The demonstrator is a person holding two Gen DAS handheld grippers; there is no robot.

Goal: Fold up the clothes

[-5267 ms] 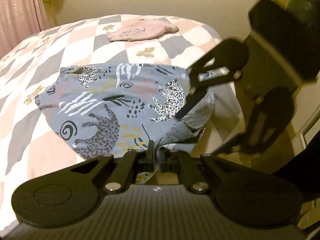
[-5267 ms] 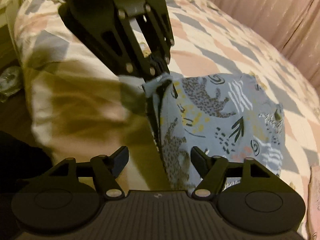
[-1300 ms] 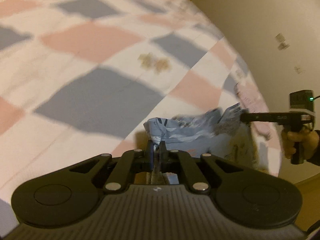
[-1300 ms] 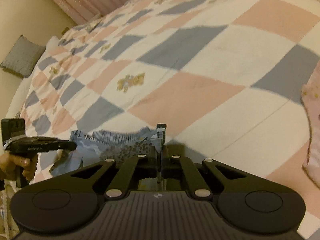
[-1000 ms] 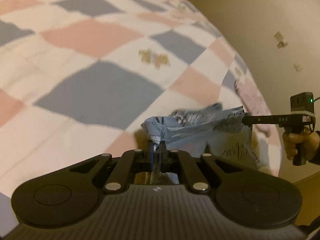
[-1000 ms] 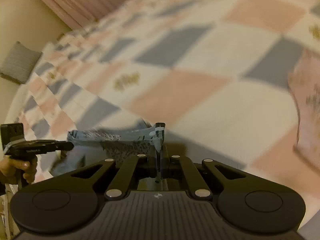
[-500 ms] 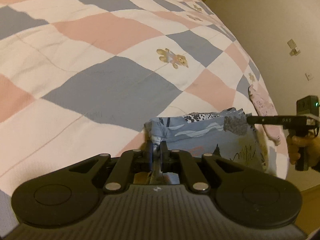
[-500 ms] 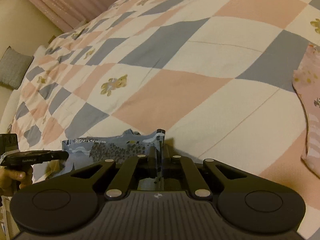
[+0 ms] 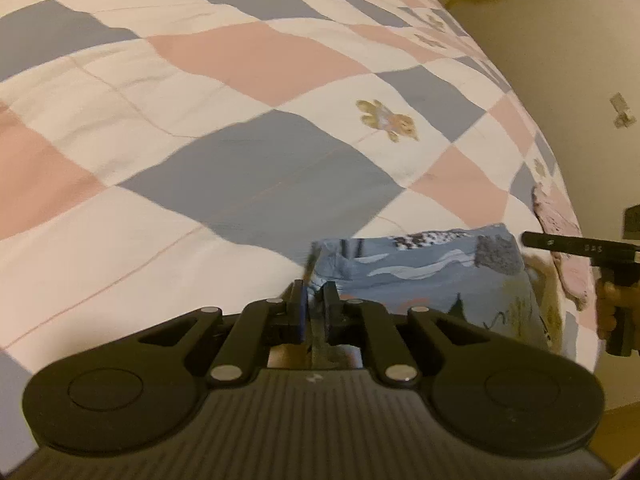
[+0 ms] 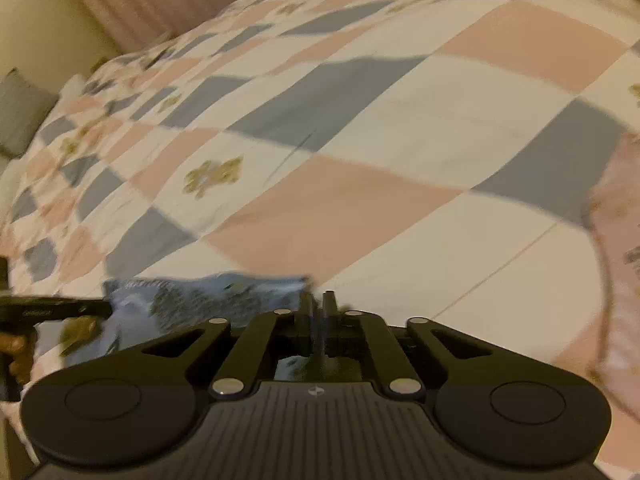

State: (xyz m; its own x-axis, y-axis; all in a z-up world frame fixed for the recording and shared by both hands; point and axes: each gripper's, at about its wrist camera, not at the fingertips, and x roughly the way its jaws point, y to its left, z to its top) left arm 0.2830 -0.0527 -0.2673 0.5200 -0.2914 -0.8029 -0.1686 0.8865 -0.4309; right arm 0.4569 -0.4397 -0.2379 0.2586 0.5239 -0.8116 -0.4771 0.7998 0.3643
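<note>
The blue-grey animal-print cotton garment [image 9: 424, 276] hangs stretched between the two tools at the near edge of the pink, grey and white checked quilt bed [image 9: 248, 168]. The left hand-held gripper [image 9: 314, 300] pinches one top corner; the right hand-held gripper [image 10: 318, 306] is clamped on the other. The cloth looks light, limp and sagging, so corners and hems seem the surest holds. A pink garment [image 10: 618, 260] lies nearby.
</note>
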